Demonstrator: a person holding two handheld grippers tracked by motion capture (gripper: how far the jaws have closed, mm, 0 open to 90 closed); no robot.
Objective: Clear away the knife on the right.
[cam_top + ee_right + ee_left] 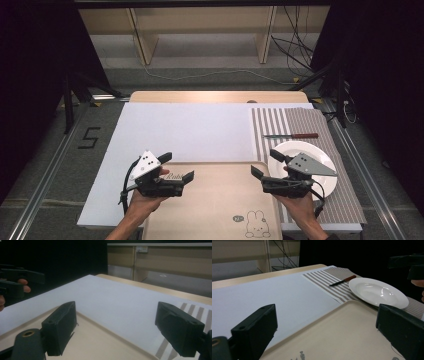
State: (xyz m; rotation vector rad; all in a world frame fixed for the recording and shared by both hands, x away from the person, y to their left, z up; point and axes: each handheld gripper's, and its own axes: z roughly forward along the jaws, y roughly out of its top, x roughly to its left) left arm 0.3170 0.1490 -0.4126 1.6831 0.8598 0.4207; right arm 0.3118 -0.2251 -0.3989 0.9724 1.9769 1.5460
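Both forearms come in low over the near edge of the table, each hand wrapped round its tool just above the beige tray (215, 200). The left gripper (179, 167) angles in toward the middle, its jaws spread wide with nothing between them; the right gripper (266, 164) sits over the tray's right edge beside the white plate (300, 150), jaws equally wide and bare. The left gripper view brings out the plate's shallow well and the red-handled knife (342, 281) on the striped mat (324, 280). The tray carries a printed rabbit (256, 223) and lettering too blurred to read.
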